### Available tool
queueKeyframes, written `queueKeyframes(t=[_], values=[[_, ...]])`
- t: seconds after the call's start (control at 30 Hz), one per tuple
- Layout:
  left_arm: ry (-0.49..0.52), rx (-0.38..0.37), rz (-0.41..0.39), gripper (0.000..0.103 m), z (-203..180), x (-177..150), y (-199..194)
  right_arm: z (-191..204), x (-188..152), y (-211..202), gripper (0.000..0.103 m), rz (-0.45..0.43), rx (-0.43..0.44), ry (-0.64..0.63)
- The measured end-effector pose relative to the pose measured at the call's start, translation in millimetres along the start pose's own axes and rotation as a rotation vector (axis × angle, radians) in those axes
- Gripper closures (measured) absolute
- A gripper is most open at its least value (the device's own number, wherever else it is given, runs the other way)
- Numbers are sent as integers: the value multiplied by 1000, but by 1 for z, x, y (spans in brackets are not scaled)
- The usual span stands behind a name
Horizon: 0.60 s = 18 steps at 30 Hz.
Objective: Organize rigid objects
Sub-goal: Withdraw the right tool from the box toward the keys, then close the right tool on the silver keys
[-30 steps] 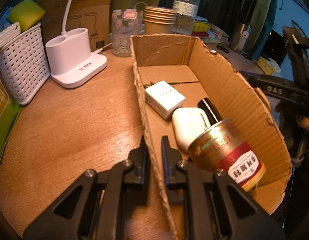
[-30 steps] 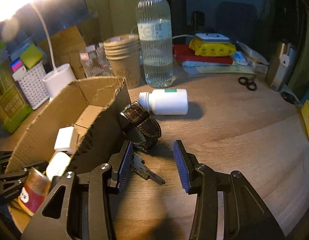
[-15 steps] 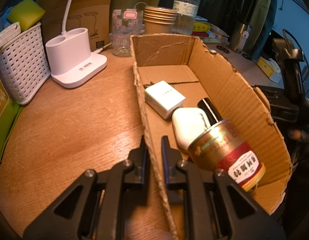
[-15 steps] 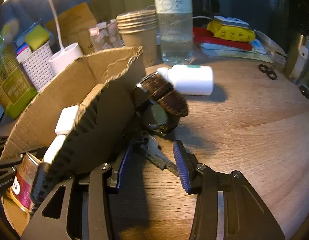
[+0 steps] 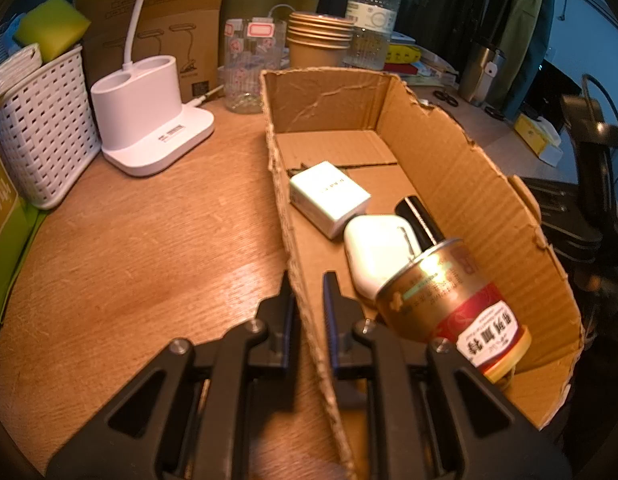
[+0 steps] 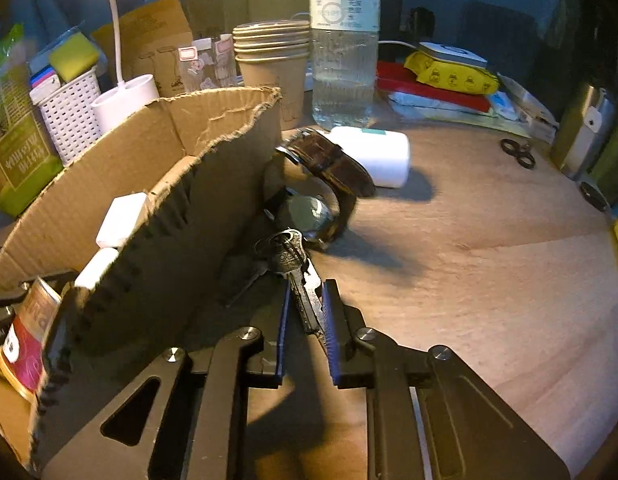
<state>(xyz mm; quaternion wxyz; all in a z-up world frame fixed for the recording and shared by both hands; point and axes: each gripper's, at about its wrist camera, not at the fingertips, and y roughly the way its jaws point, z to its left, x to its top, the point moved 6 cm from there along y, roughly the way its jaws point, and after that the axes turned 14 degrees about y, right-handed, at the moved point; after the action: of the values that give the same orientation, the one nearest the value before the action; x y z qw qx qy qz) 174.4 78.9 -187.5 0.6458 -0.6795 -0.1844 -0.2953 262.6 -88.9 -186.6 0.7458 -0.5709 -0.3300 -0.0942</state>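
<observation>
Right gripper (image 6: pixel 305 312): black frame, ribbed blue pads; jaws closing on the blade of a dark metal key (image 6: pixel 299 276), pads against both its sides. The key lies on the wooden table (image 6: pixel 489 280) just outside the carton, its round bow toward a keyring.

Left gripper (image 5: pixel 307 308): black frame, clenched on the near side wall of the cardboard box (image 5: pixel 449 184), one finger outside the wall, one inside.

Cardboard box: corrugated, open-topped, torn ragged rims.
- Tin can (image 5: pixel 441 304): gold and red cylinder, printed label, tilted on its side at the near end.
- White case (image 5: pixel 377 248): smooth, rounded, touching the can.
- Small white carton (image 5: pixel 329 196): rectangular.
- Black cylinder (image 5: pixel 419 216): glossy, largely hidden behind the case and can.

Outside the box, beside the key:
- Wristwatch (image 6: pixel 325 184): brown leather strap, round steel face, partly shadowed.
- White bottle (image 6: pixel 377 156): plastic, lying on its side, partly behind the strap.
</observation>
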Motion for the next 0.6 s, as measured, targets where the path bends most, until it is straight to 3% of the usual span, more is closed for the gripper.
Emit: queueKeyframes(t=[0.2, 0.23, 0.27, 0.33, 0.6], values=[[0, 0, 0, 89, 0, 0, 0, -9, -6, -8, 88, 8, 11, 35], [0, 0, 0, 89, 0, 0, 0, -9, -6, -8, 84, 9, 16, 40], [0, 0, 0, 89, 0, 0, 0, -8, -4, -8, 78, 5, 23, 47], [0, 0, 0, 89, 0, 0, 0, -5, -1, -8, 45, -4, 34, 46], [0, -1, 0, 89, 0, 0, 1, 2, 10, 10, 44, 10, 21, 35]])
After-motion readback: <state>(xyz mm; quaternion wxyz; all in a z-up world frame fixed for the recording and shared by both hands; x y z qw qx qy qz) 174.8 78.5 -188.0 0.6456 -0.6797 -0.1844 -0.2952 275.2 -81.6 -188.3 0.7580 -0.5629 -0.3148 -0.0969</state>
